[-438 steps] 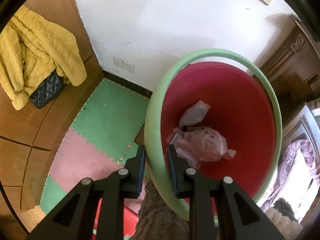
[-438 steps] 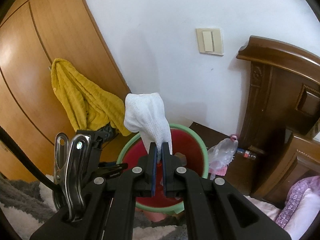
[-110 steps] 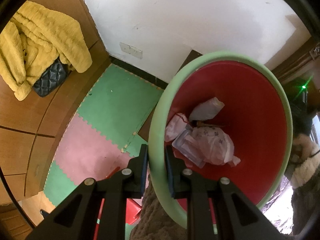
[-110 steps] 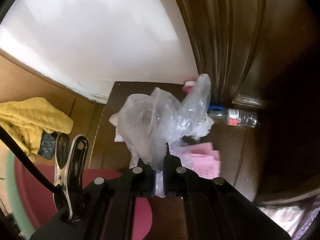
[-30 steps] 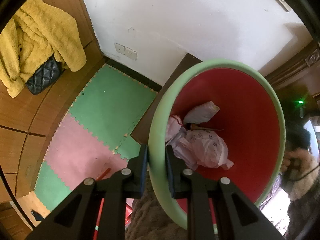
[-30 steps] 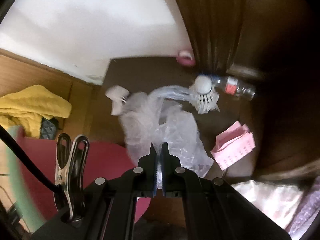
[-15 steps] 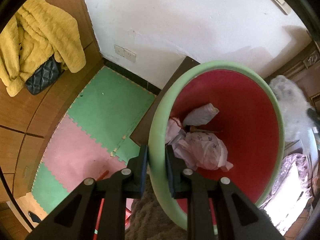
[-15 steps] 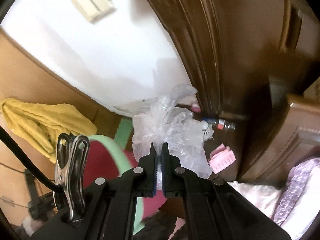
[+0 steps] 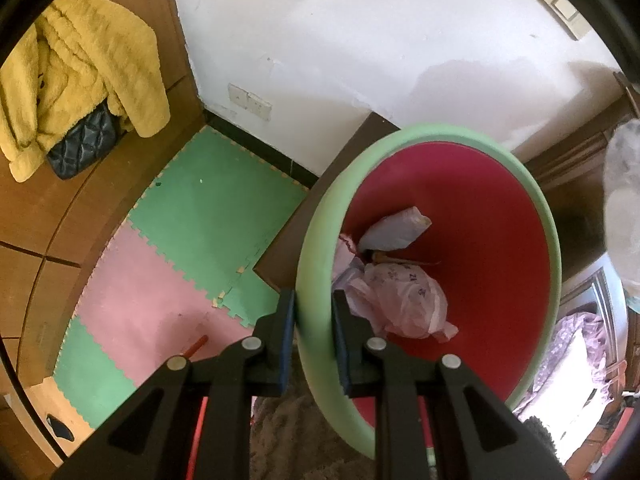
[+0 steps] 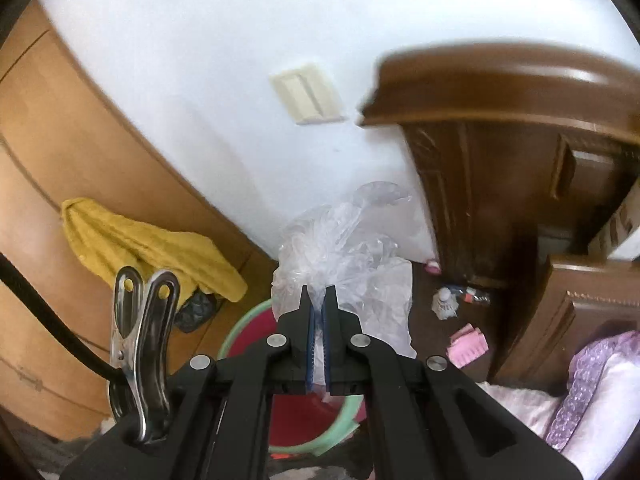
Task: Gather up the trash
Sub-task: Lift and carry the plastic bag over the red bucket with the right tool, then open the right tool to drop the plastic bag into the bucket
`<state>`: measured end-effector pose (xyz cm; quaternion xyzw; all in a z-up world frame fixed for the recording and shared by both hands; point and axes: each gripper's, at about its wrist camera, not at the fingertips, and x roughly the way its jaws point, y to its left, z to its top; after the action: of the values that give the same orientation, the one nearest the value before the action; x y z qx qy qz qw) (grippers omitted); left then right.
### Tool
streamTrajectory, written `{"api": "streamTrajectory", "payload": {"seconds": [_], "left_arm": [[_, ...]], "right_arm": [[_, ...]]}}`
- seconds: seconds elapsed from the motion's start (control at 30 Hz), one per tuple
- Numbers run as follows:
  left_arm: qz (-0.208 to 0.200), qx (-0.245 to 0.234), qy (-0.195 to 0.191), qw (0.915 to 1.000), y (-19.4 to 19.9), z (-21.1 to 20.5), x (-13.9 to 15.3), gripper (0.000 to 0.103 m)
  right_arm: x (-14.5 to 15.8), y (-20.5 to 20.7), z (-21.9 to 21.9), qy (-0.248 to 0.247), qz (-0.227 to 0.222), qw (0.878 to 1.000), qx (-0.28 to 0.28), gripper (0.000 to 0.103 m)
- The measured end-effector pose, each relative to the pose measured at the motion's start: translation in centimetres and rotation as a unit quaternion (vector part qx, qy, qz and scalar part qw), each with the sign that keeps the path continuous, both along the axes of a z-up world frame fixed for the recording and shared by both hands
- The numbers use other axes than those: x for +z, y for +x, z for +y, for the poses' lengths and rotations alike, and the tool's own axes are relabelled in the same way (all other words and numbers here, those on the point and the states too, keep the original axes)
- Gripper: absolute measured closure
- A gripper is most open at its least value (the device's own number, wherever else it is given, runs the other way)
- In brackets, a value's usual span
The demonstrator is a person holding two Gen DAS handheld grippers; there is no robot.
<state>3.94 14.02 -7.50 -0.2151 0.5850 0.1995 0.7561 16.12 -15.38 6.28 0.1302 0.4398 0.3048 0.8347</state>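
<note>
Left gripper (image 9: 313, 320) is clamping the bin (image 9: 554, 248) rim, crumpled wrappers (image 9: 396, 292) already lying inside; right gripper (image 10: 319, 298) is pinching a clear plastic bag (image 10: 340, 256) above it, while shuttlecock (image 10: 444, 303), bottle (image 10: 476, 295) and pink packet (image 10: 467, 345) are waiting on the floor.

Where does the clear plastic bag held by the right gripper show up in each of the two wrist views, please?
Left wrist view: the clear plastic bag is a blurred pale shape at the far right edge, beyond the bin's rim.
Right wrist view: it fills the centre, bunched between the right gripper pads and rising above them.
Shared landmark: the red bin with a green rim, and the yellow garment.
</note>
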Motion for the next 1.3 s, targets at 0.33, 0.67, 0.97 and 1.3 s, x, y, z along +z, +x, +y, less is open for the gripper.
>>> {"api": "streamTrajectory", "payload": {"seconds": [0.33,0.67,0.97,1.3], "left_arm": [[-0.003,-0.002,0.006,1.0,-0.5,-0.3,-0.1,0.084],[-0.004,0.001,0.001,1.0,-0.5,-0.2,0.1,0.084],[-0.008,0.002,0.0,1.0,-0.7,-0.2,0.1,0.083],[-0.007,0.007,0.003,0.9999,-1.1,-0.5,0.0,0.083]], "right_arm": [[2.5,-4.0,2.6,-0.001,-0.028,0.997,0.076,0.099],[-0.7,-5.1,6.1,0.012,0.014,0.992,0.128,0.099],[0.0,-4.7,8.7,0.016,-0.002,0.985,0.174,0.099],[-0.3,-5.0,10.8,0.006,-0.008,0.979,0.205,0.099]]}}
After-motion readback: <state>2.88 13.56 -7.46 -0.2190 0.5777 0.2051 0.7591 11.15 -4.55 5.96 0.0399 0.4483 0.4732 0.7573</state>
